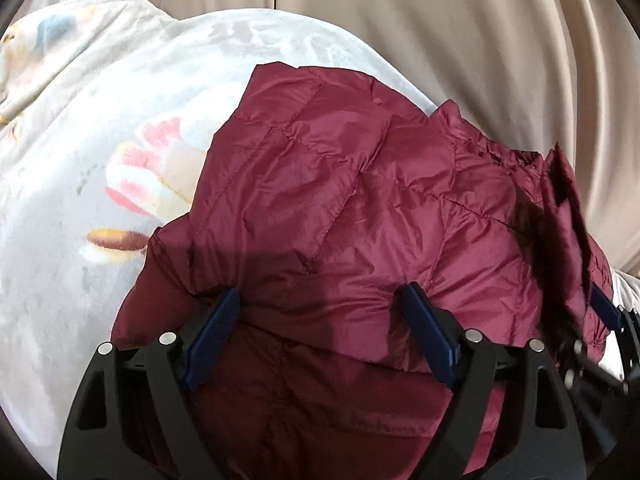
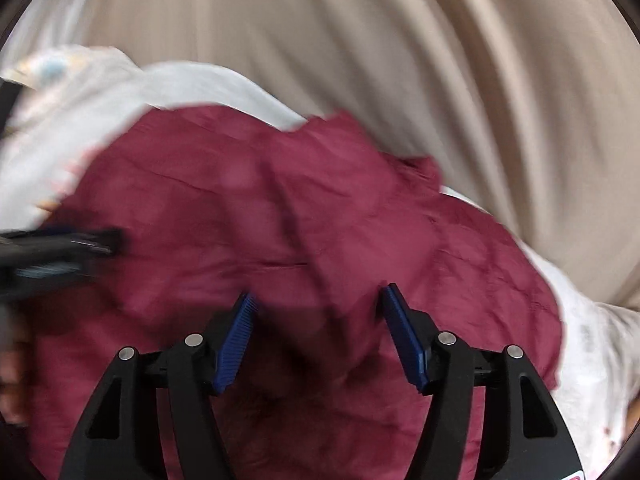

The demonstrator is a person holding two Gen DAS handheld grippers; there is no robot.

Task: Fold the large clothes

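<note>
left wrist view has the left gripper (image 1: 320,320) spread wide over the jacket (image 1: 340,200), clamping nothing; the right gripper (image 2: 316,332), also parted and empty, hovers over the same cloth, which lies just ahead of and under both on a blanket (image 1: 80,160). it looks light, puffy, limp and slick; better to pinch a seam or hem edge than the shiny middle.

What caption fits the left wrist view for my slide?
Open left gripper hovers over a folded maroon quilted puffer jacket lying on a white floral fleece blanket.
</note>
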